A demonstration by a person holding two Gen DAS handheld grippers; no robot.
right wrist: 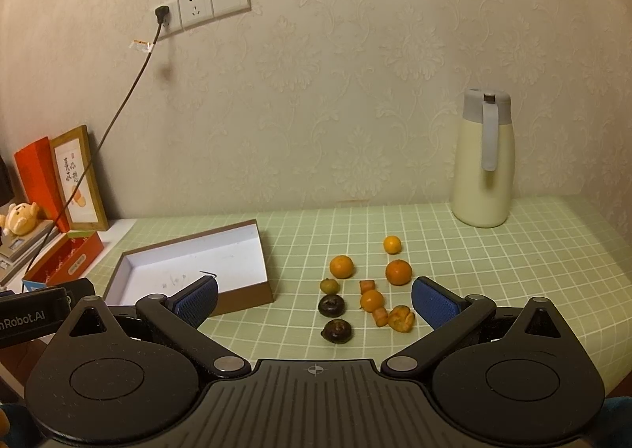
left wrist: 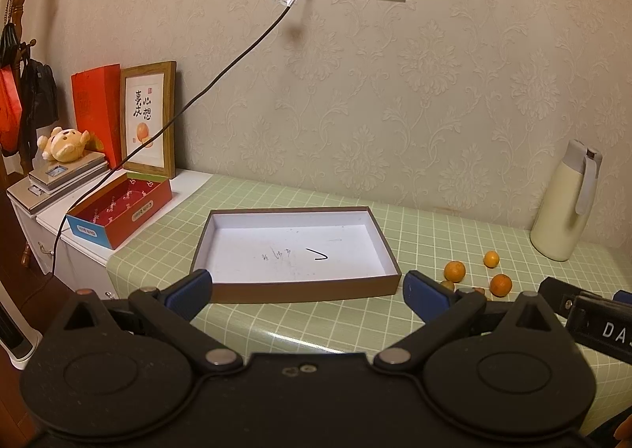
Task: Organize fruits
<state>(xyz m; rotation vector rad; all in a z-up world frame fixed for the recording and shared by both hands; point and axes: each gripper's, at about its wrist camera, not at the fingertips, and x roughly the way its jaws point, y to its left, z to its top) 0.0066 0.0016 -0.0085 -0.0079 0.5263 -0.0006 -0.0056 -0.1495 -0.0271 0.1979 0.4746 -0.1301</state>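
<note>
Fruit lies scattered on our green checked tablecloth [right wrist: 493, 270], to the right of the shallow brown cardboard tray with a white inside [right wrist: 189, 262], which holds nothing. We see three round oranges: the small far orange [right wrist: 392, 244], the left orange [right wrist: 341, 266] and the right orange [right wrist: 398, 272]. Nearer us sit a small greenish citrus [right wrist: 328, 285], two dark brown round fruits [right wrist: 331, 305], another small orange [right wrist: 371, 300], a split-open orange [right wrist: 401, 318] and two little orange chunks [right wrist: 380, 316]. Our left gripper [left wrist: 308, 290] hovers before the tray's near wall, its blue-padded fingers [left wrist: 189, 290] spread wide and gripping nothing. Our right gripper [right wrist: 314, 300] hangs over the near fruits, its jaws likewise released and bare. A cream thermos jug with a grey lid [right wrist: 484, 160] stands by the wall. A red open box [left wrist: 118, 207] sits left of the tray.
</note>
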